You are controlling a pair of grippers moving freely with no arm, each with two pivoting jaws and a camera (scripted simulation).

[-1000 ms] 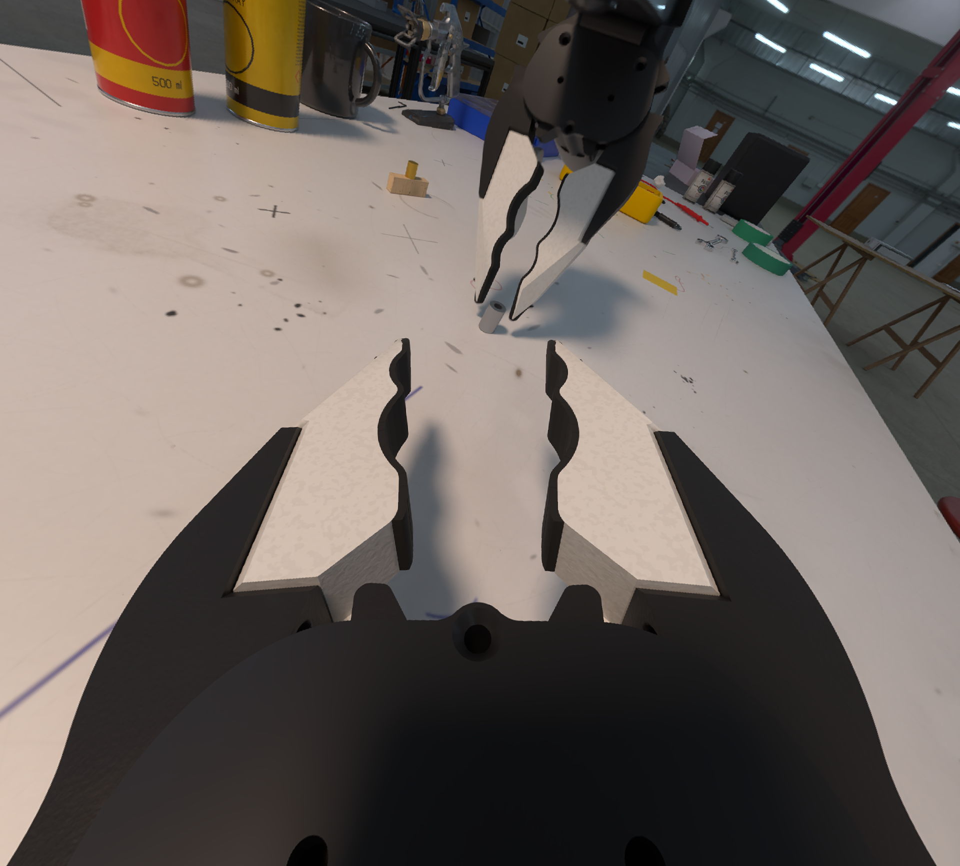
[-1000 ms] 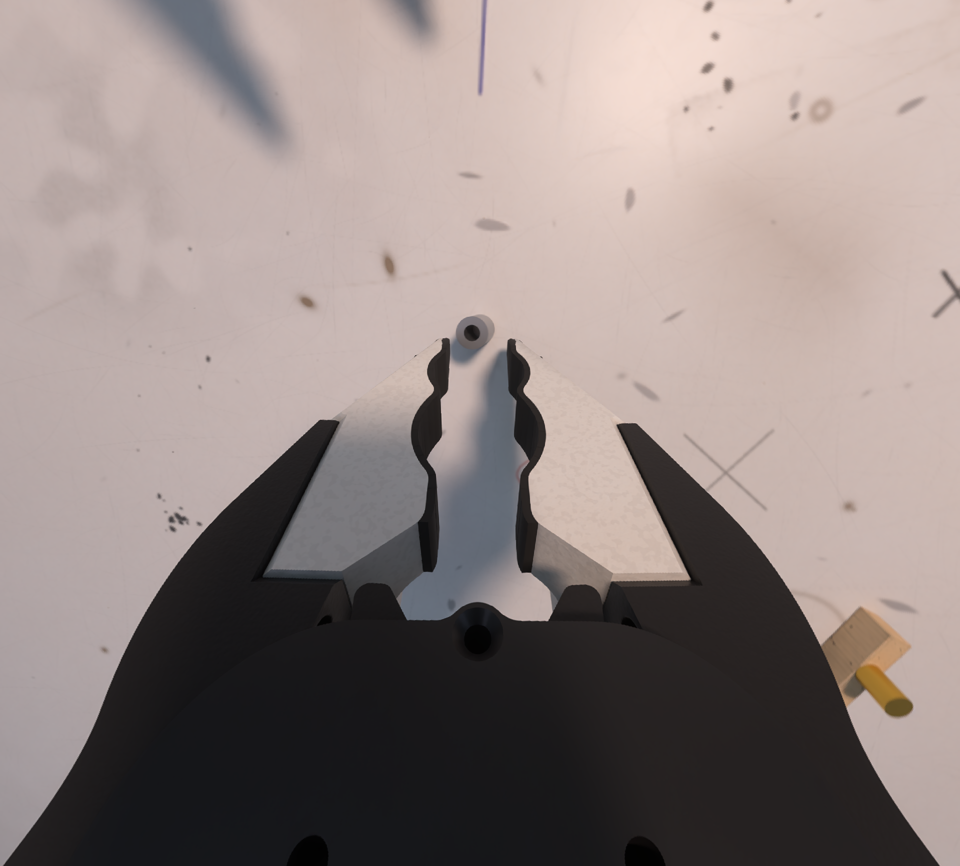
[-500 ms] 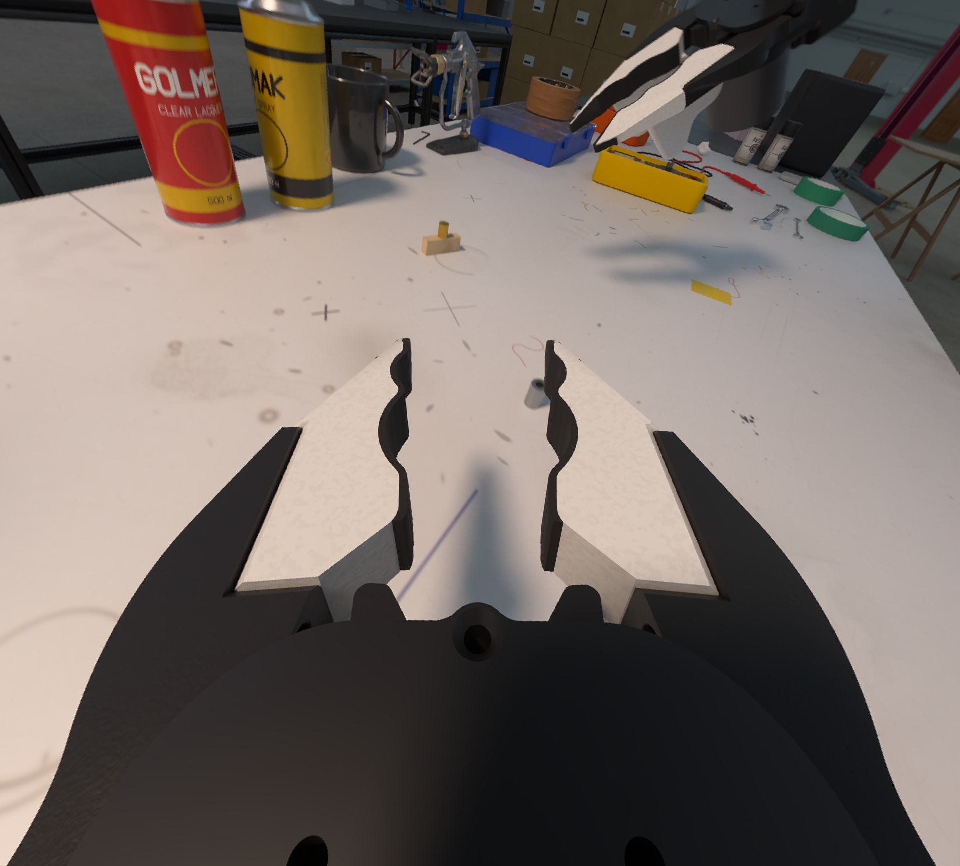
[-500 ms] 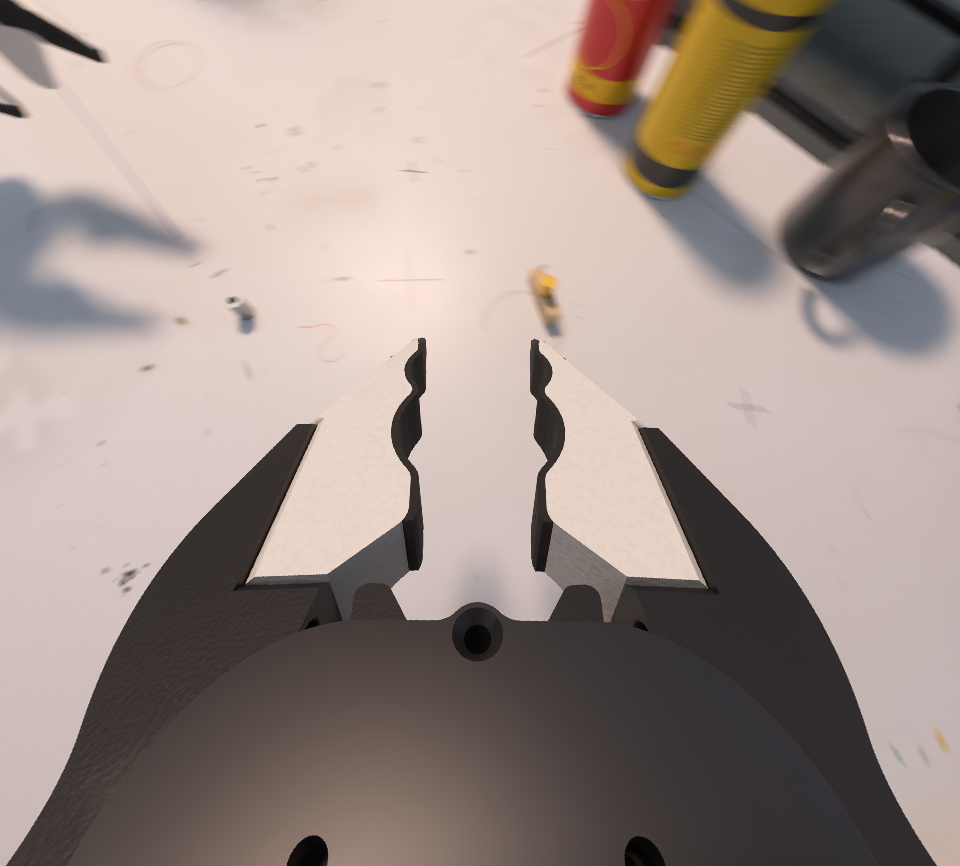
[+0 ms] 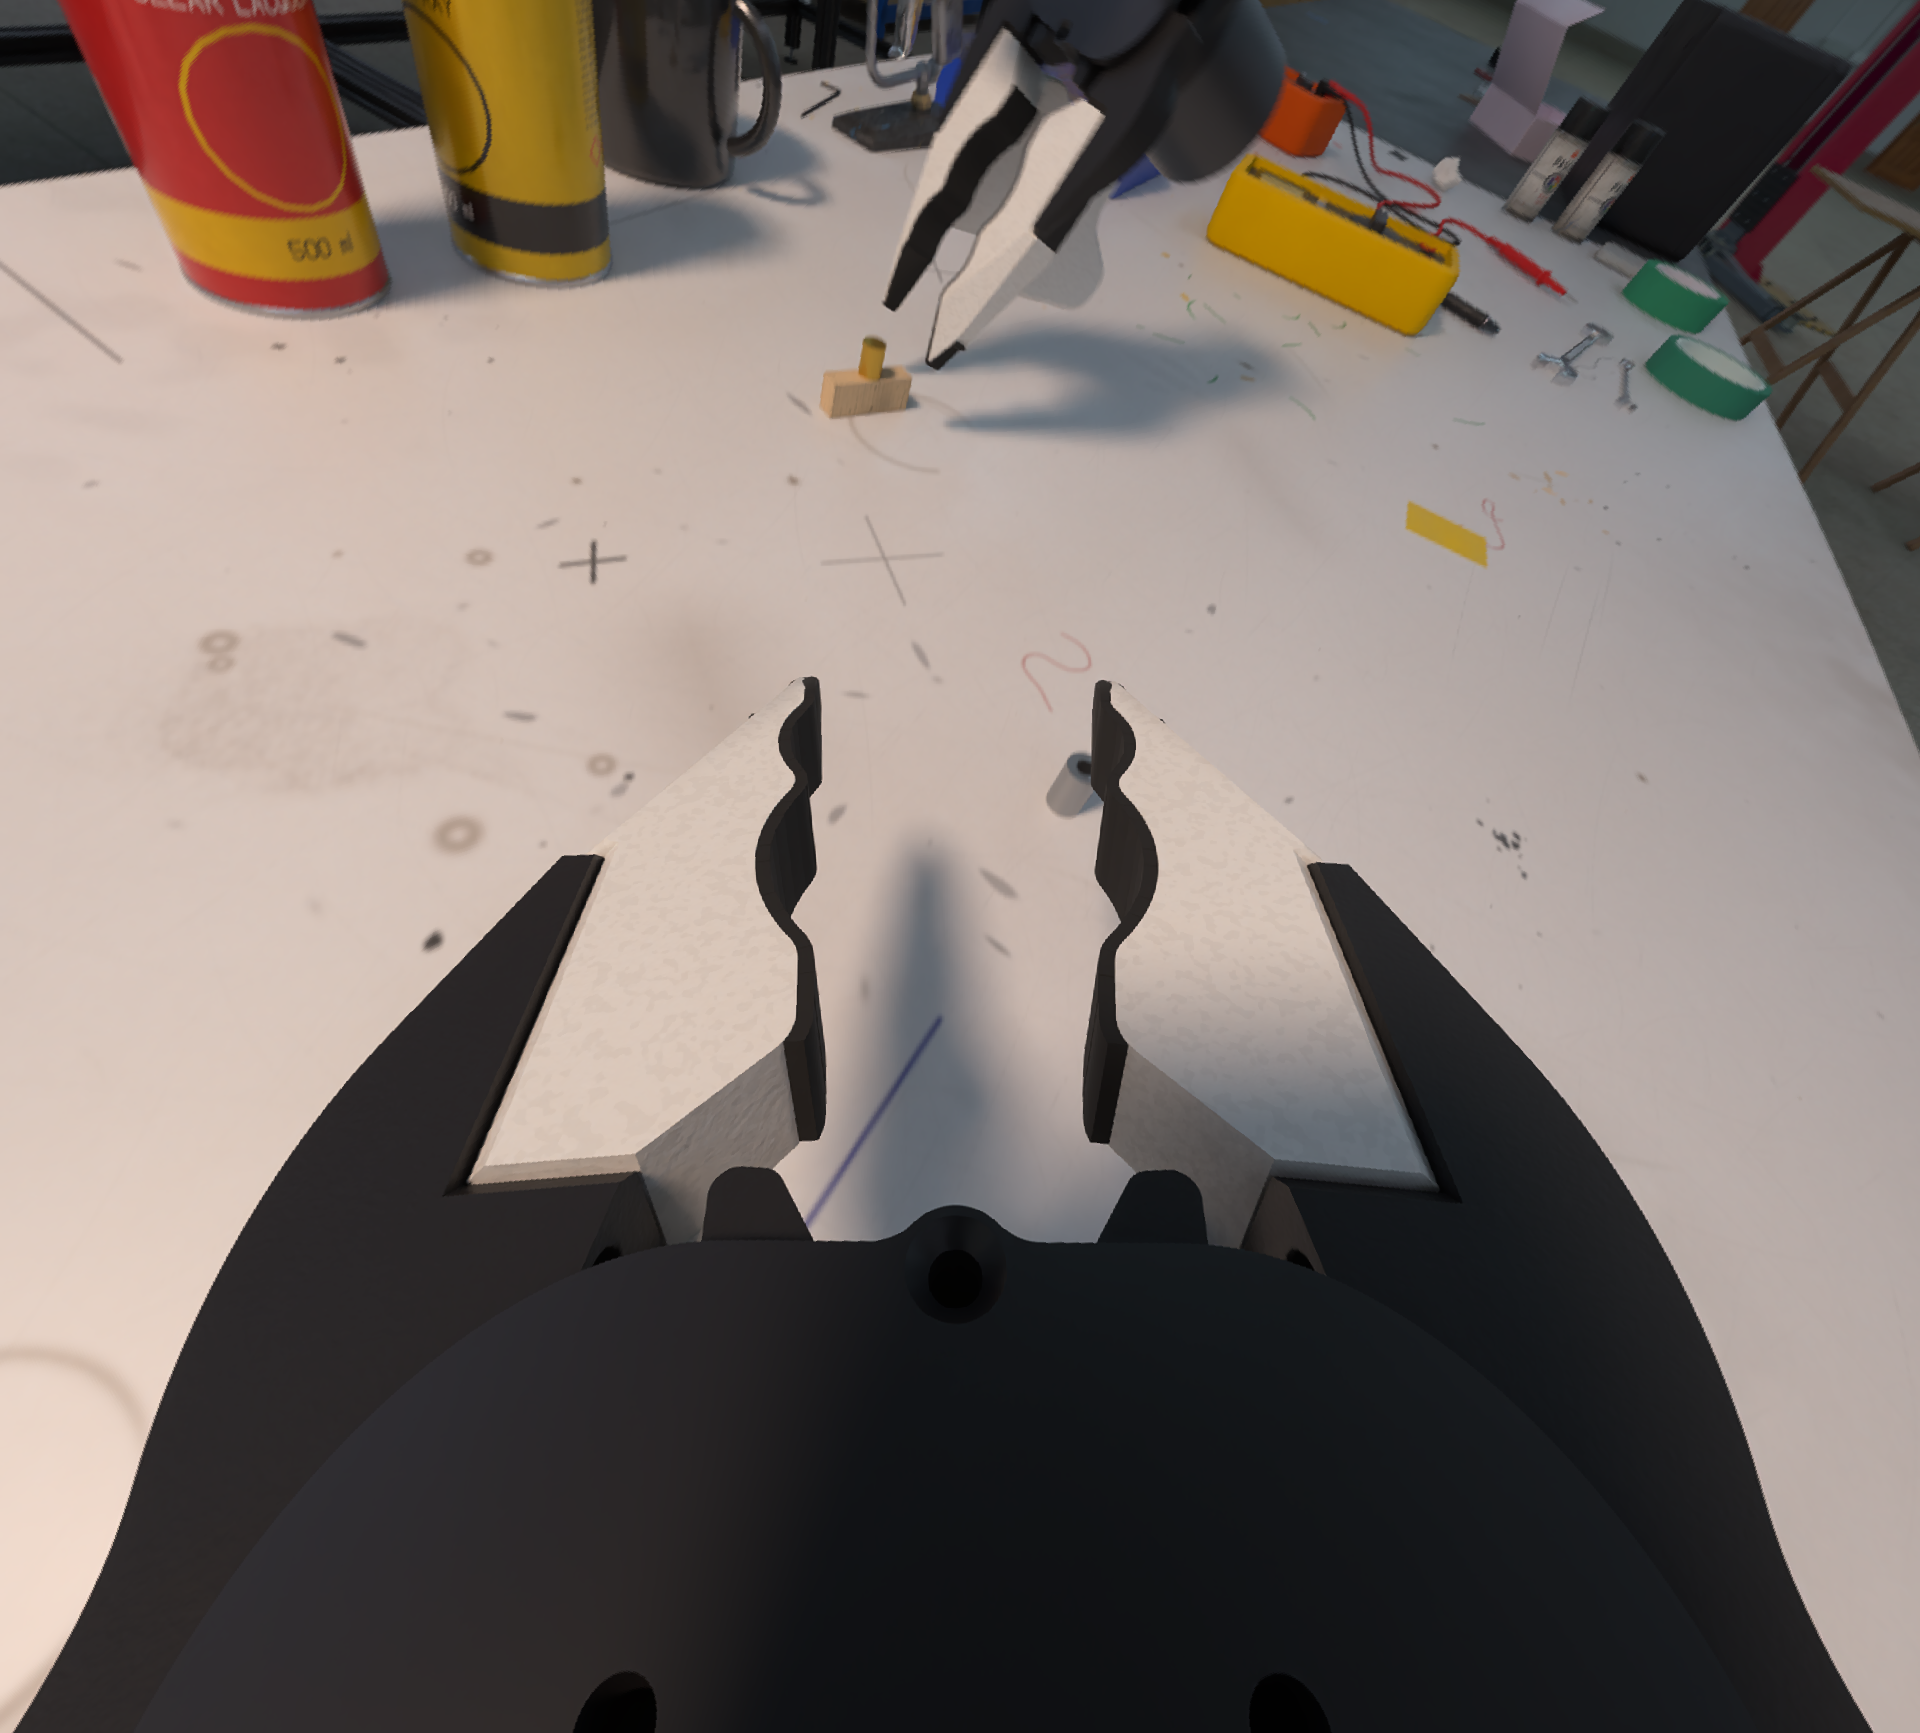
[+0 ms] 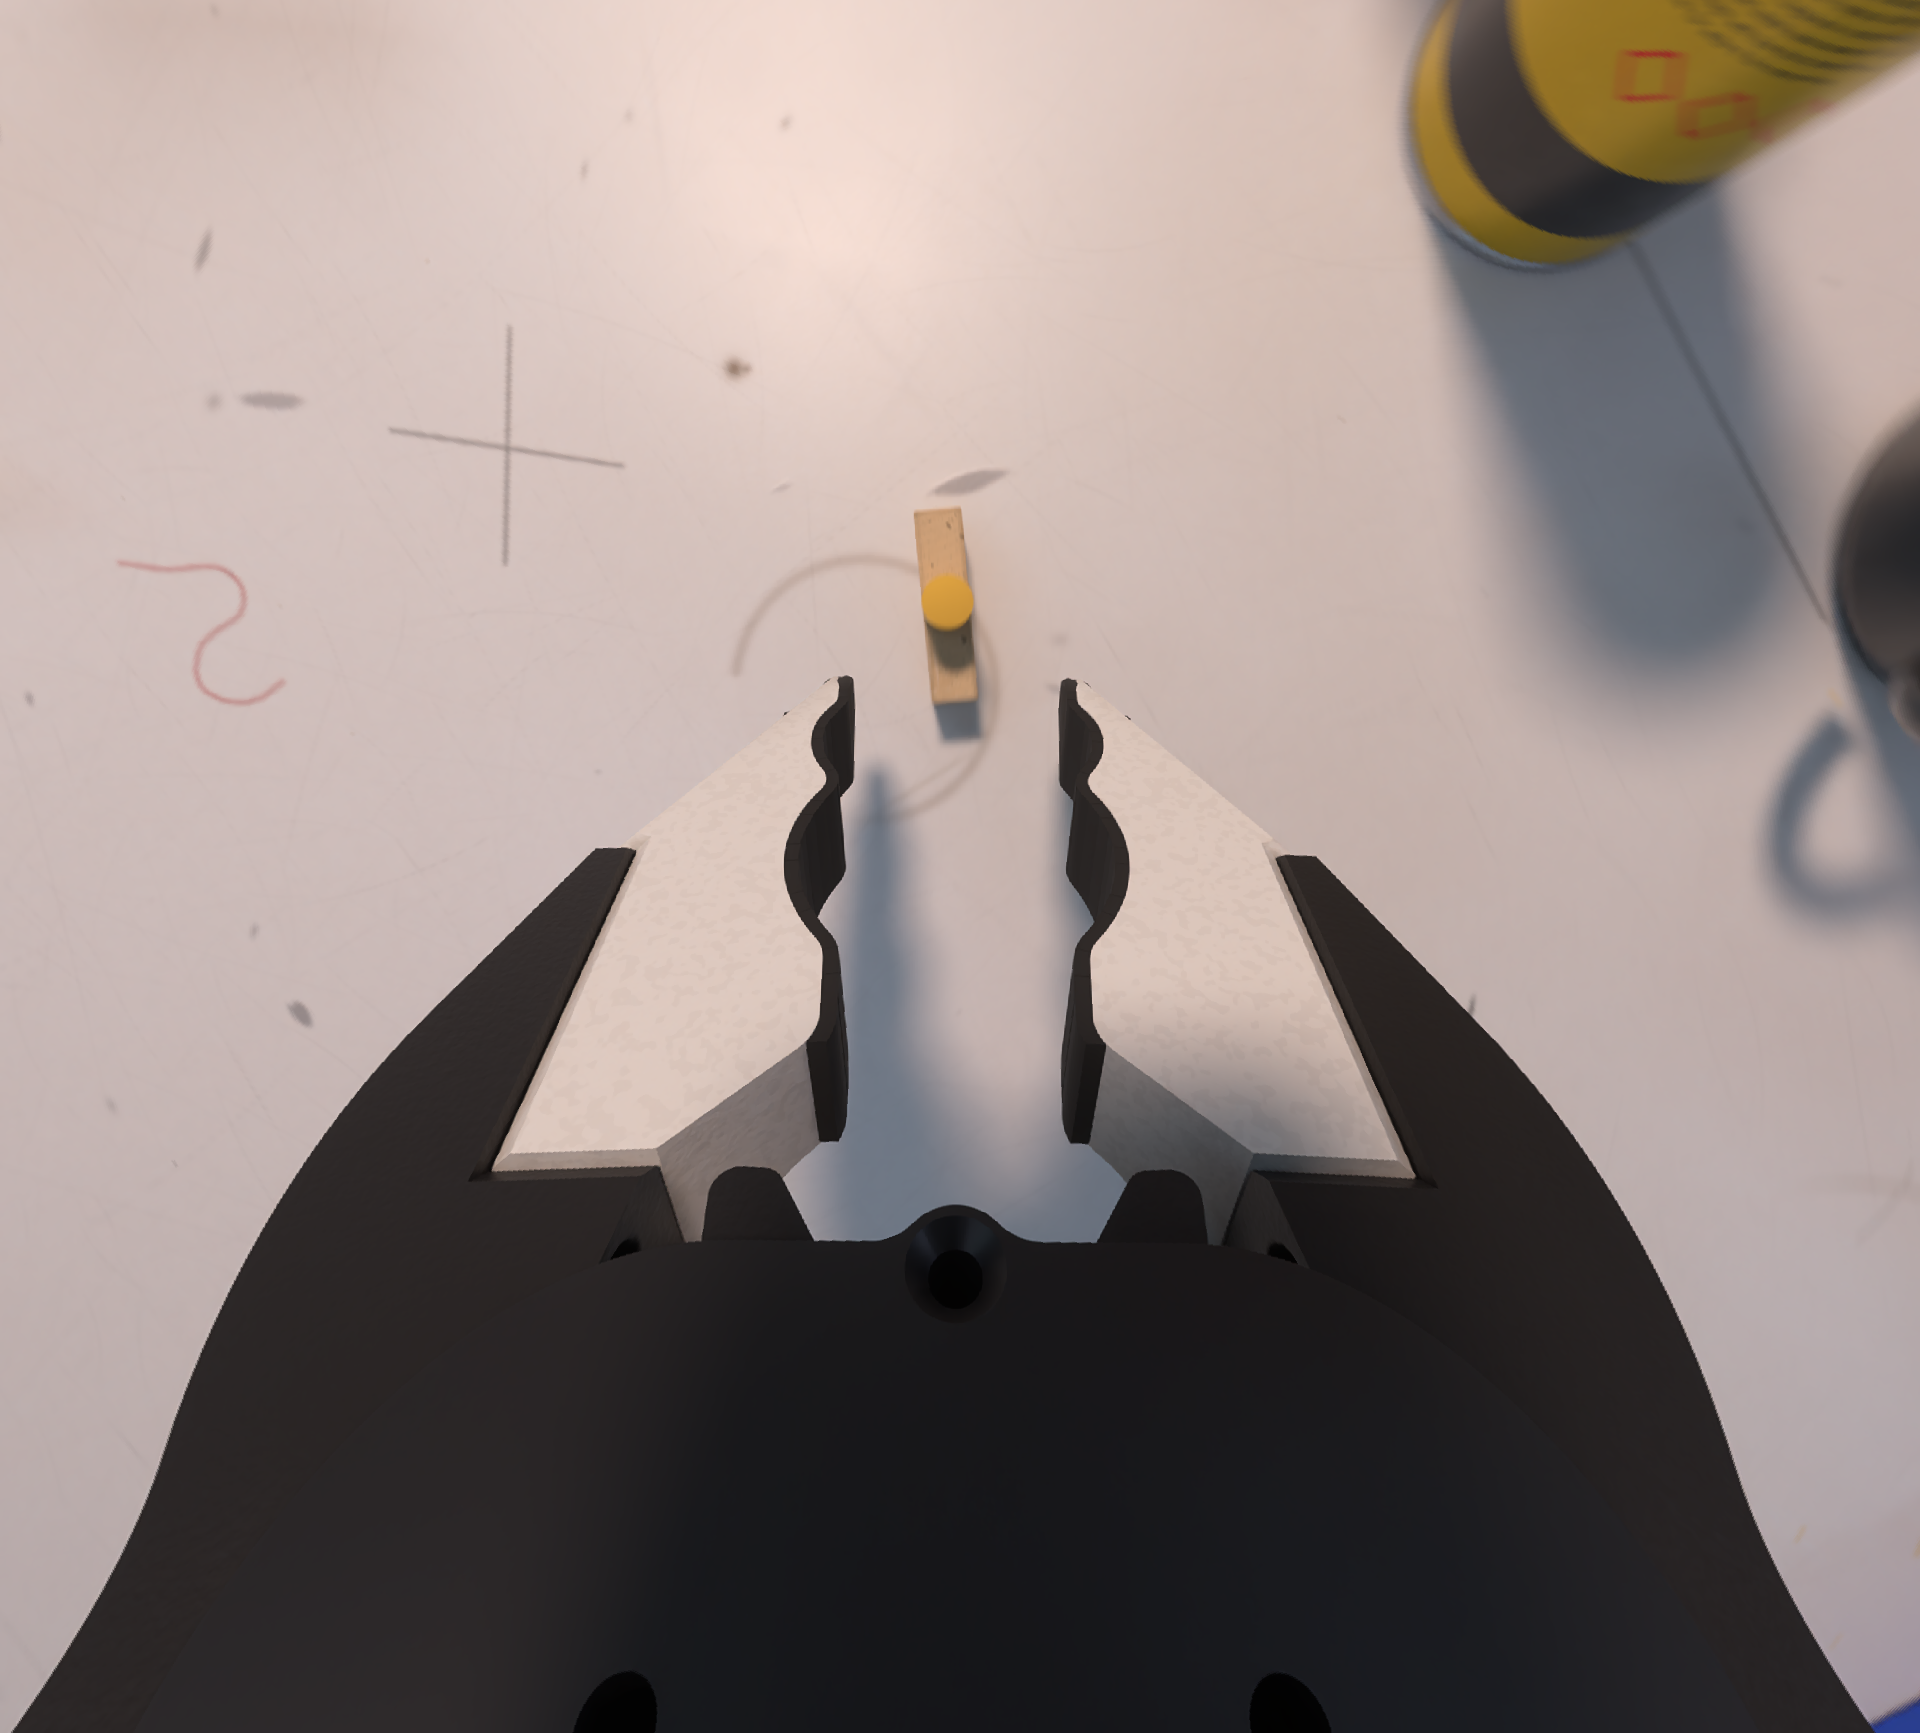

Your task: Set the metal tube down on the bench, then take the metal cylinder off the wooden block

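A small grey metal tube lies on the white bench, just inside my left gripper's right fingertip. My left gripper is open and empty above the bench. A brass-yellow metal cylinder stands upright in a small wooden block farther back. In the right wrist view the cylinder and block lie just ahead of my right gripper, which is open, empty and looks down from above. In the left wrist view my right gripper hangs just right of the cylinder, tips near the bench.
A red spray can, a yellow spray can and a dark mug stand at the back left. The yellow can is also at the right wrist view's upper right. A yellow box and green tape rolls lie at the back right.
My right gripper left the tube lying on the bench, swung up and away, then came down over the block and cylinder. My left gripper pulled back and now views the bench from nearer.
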